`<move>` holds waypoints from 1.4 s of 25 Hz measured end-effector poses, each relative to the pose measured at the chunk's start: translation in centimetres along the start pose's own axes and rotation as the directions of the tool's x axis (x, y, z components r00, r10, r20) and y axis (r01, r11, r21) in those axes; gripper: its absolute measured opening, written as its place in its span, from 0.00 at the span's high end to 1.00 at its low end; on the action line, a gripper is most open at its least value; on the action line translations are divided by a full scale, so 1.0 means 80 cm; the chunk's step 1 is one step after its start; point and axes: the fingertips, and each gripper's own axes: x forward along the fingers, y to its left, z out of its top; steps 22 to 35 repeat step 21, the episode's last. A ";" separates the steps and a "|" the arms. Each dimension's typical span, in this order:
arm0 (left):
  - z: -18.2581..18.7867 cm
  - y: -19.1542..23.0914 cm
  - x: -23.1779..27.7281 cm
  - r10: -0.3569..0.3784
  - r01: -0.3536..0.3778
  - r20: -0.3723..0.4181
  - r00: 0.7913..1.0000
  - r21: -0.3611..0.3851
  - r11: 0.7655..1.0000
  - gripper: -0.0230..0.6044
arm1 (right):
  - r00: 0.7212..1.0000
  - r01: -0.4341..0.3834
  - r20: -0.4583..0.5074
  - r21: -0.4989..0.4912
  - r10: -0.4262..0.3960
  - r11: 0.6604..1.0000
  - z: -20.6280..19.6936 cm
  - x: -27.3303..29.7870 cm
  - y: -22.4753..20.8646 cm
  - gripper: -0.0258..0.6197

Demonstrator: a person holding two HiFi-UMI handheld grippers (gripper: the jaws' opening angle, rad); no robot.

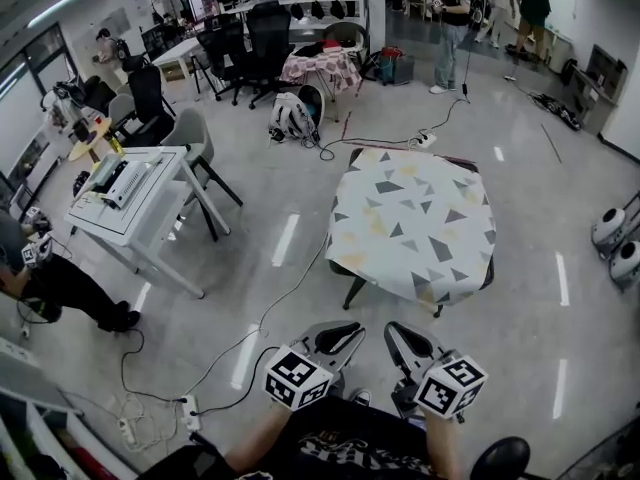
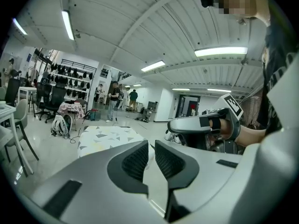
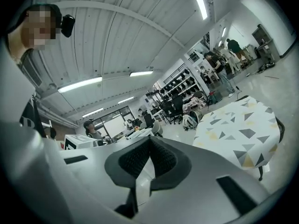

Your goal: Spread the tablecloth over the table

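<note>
Well, from the head view the tablecloth (image 1: 412, 218) already lies flat over the table (image 1: 354, 290), out on the floor ahead and well apart from both grippers. The left gripper (image 1: 338, 336) and the right gripper (image 1: 404, 340) sit side by side low down, close to the person's body, and both point toward the table. The cloth looks thin, soft and light, so I think it will flop, fold and slide easily on the top. The best places to grab look like the edges and corners that hang over the sides, like the near corner (image 1: 432, 293). It looks about square, so I can't pick a long side. It is turned a little, with that corner pointing back at the person. From the left gripper view the jaws are almost together, with only a thin slit between them and nothing in it. The cloth shows far off past them, and the right gripper is just beside, on the right. From the right gripper view the jaws are squeezed all the way together at the tips and hold nothing. The cloth is far off to the right, its edge drooping over the table's side.
</note>
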 end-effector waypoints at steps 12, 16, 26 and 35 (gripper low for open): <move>0.001 -0.012 -0.009 0.002 -0.002 0.008 1.000 -0.002 1.000 0.90 | 0.999 -0.001 -0.035 -0.038 0.000 0.999 -0.008 -0.012 0.009 0.94; 0.003 -0.013 -0.008 -0.009 0.009 0.006 1.000 -0.008 1.000 0.91 | 0.999 0.002 -0.041 -0.040 -0.004 0.999 -0.006 -0.013 0.011 0.94; 0.013 -0.018 -0.006 -0.018 0.018 -0.002 1.000 0.006 1.000 0.91 | 0.999 0.015 -0.052 -0.037 -0.017 0.999 0.000 -0.014 0.011 0.94; 0.013 -0.018 -0.006 -0.018 0.018 -0.002 1.000 0.006 1.000 0.91 | 0.999 0.015 -0.052 -0.037 -0.017 0.999 0.000 -0.014 0.011 0.94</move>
